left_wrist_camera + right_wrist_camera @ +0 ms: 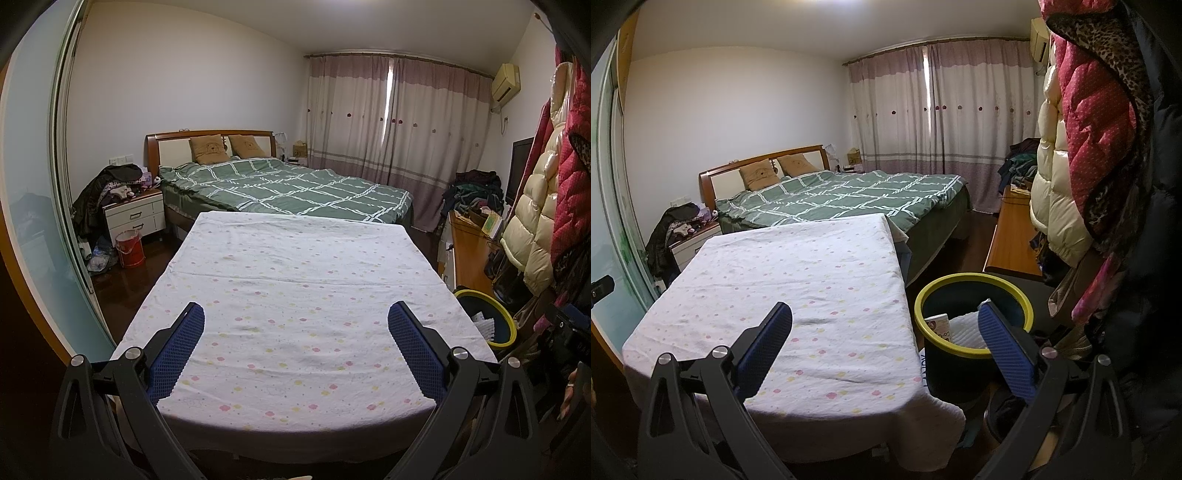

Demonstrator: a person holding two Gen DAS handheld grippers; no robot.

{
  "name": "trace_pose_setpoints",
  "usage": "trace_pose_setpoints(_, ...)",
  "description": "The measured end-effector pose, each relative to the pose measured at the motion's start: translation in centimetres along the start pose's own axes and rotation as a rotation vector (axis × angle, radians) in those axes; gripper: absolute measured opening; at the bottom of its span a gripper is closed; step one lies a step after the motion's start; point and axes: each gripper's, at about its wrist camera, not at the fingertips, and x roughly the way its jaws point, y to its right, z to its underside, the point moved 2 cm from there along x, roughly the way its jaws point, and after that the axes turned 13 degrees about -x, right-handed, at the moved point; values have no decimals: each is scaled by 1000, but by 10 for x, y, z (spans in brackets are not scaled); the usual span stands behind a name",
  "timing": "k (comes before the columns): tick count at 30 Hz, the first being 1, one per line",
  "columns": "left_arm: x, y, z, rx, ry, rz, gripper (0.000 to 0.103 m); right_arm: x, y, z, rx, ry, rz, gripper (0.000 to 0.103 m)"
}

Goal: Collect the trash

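Observation:
A dark bin with a yellow rim (973,280) stands on the floor right of the table; white paper (964,326) and a small printed carton (938,323) lie inside it. The same bin (511,328) shows at the right edge of the left wrist view. My right gripper (884,314) is open, its left finger over the table edge and its right finger over the bin. My left gripper (295,314) is open above the table with nothing between its blue pads. The table (295,258) wears a white cloth with small flowers; no loose trash shows on it.
A bed with a green checked cover (288,188) lies beyond the table. Coats (1082,147) hang close on the right above a wooden desk (1012,236). A nightstand piled with clothes (133,210) and a red bucket (129,247) stand at left by a sliding glass door (33,184).

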Motion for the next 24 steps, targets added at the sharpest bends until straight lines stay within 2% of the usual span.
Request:
trace_pose_setpoints(18,1,0,0,2,1,0,98,2,-2,0,-1,-5,-3,96)
trace_pose_setpoints(24,4,-4,0,-9,-13,21,98,4,-3,2,-1,-10,-10,96)
